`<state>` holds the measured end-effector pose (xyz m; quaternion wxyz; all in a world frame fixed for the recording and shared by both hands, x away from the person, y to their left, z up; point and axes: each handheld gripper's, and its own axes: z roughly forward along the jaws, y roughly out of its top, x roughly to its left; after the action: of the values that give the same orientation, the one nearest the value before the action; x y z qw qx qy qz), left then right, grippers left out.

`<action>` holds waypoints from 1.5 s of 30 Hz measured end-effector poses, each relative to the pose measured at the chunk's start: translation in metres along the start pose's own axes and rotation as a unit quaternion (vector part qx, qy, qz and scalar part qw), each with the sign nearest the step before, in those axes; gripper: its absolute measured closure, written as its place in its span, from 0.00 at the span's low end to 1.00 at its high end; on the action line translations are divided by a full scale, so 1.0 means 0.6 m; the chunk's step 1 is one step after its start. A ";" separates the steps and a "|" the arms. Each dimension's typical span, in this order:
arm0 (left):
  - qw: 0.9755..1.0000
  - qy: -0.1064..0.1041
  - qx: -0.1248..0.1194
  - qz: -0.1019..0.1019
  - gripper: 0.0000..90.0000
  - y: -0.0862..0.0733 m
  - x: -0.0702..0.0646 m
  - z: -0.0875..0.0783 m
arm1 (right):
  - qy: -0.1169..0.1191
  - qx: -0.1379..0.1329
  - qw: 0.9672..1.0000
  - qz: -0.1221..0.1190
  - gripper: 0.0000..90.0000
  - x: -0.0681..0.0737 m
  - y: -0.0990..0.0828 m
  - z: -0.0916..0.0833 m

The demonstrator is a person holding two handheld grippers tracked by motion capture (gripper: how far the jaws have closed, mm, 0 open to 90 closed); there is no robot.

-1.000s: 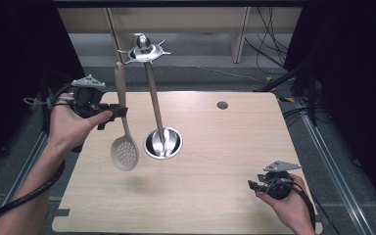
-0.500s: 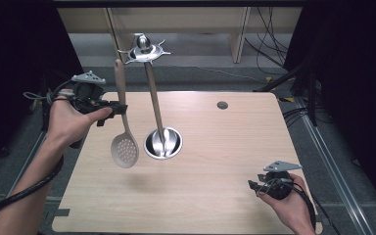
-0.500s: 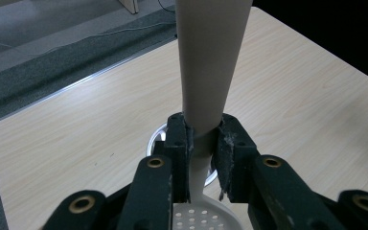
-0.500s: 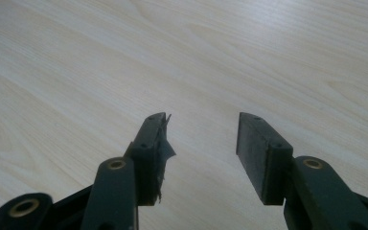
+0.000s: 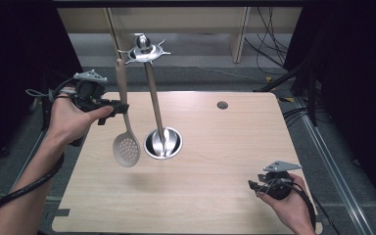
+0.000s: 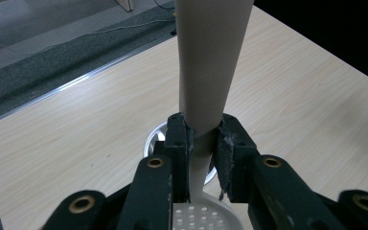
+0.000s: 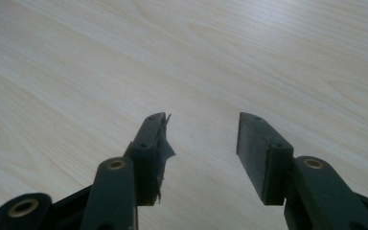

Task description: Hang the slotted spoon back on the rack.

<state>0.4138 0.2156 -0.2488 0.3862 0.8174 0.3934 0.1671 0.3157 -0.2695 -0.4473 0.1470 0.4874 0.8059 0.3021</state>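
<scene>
Left gripper (image 5: 120, 107) clamped tight on the stem of a pale slotted spoon (image 5: 126, 147), up above the table's (image 5: 235, 147) left edge. Spoon hanging nearly straight, holey bowl below the jaws and clear of the wood, long handle sticking up above them. In the left gripper view, both black pads (image 6: 179, 139) pressed on the thin neck of the spoon (image 6: 206, 72), bowl just under them. Just past the spoon, away from the hand, a shiny metal stand (image 5: 162, 143) with a round base on the table and a tall pole topped by a ring of hooks. Small gap between spoon and pole, not touching. Right gripper (image 5: 253, 185) low by the near right corner, jaws partly spread with nothing between, seen over bare wood in the right gripper view (image 7: 201, 139). Lots of free tabletop between the right gripper and the stand
</scene>
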 end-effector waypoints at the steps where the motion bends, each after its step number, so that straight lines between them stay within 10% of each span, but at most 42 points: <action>1: 1.000 0.002 -0.002 0.000 0.84 0.000 0.000 0.001 | 0.000 -0.002 1.000 0.000 0.60 0.000 0.000 0.000; 45: 1.000 0.002 0.007 0.002 0.84 0.012 0.002 0.021 | 0.000 0.000 1.000 -0.001 0.60 0.000 -0.001 0.001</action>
<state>0.4254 0.2076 -0.2514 0.3795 0.8206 0.3934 0.1666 0.3157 -0.2695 -0.4480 0.1473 0.4861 0.8066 0.3025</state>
